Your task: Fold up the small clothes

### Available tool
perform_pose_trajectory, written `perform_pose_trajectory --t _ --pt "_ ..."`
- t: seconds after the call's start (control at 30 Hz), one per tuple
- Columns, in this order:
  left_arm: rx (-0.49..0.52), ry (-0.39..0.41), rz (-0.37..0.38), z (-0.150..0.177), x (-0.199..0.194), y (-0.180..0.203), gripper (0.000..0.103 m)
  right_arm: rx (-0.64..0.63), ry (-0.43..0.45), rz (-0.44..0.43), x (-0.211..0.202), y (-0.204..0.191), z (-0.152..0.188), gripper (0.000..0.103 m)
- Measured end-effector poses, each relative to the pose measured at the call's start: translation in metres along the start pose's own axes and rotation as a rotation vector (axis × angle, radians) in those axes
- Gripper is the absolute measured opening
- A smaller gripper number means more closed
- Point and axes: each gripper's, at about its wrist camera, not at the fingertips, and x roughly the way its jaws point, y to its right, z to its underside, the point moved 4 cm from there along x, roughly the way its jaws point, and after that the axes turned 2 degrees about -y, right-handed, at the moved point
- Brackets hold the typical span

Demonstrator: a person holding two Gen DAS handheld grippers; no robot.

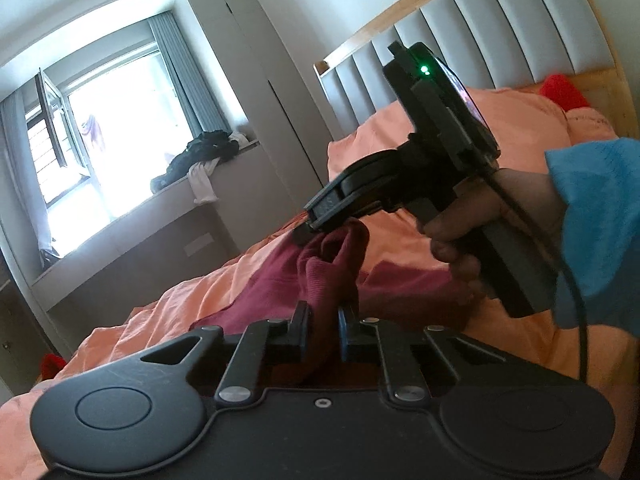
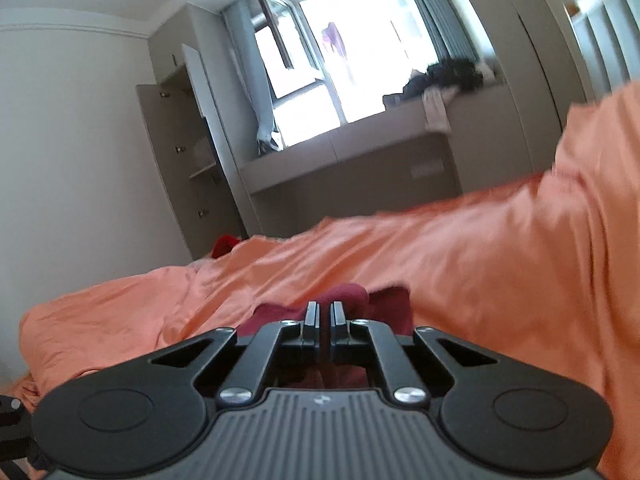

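A dark red small garment [image 1: 320, 276] lies bunched on the orange bedspread [image 1: 168, 312]. My left gripper [image 1: 325, 316] is shut on a fold of it, with cloth between the fingers. My right gripper [image 1: 306, 234] shows in the left wrist view, held by a hand in a blue sleeve; its tip pinches the garment's upper edge. In the right wrist view my right gripper [image 2: 325, 312] has its fingers nearly together, with the dark red garment [image 2: 352, 300] at and behind the tips.
The grey padded headboard [image 1: 460, 24] stands behind the bed. A window bench [image 2: 360, 144] carries a pile of dark clothes [image 1: 204, 152]. A grey wardrobe [image 2: 176, 152] with an open door stands at the left. A red item [image 2: 224, 245] lies at the bed's far edge.
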Motion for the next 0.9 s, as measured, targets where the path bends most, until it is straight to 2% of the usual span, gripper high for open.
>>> perform_pose_trajectory --t 0.2,0.3,0.63,0.9 --pt "-0.03 0.015 0.056 -0.008 0.014 0.014 0.014 -0.017 0.048 0.044 -0.015 0.016 -0.014 0.005" --pt "-0.037 0.003 0.097 -0.008 0.024 0.023 0.014 -0.009 0.044 0.086 -0.022 0.028 -0.015 0.005" --pt "-0.023 -0.045 0.155 0.001 0.036 0.043 0.014 0.031 -0.115 0.22 -0.031 0.054 0.006 0.005" --pt "-0.039 -0.073 0.171 0.001 0.046 0.042 0.016 0.014 -0.174 0.257 -0.023 0.059 0.015 0.005"
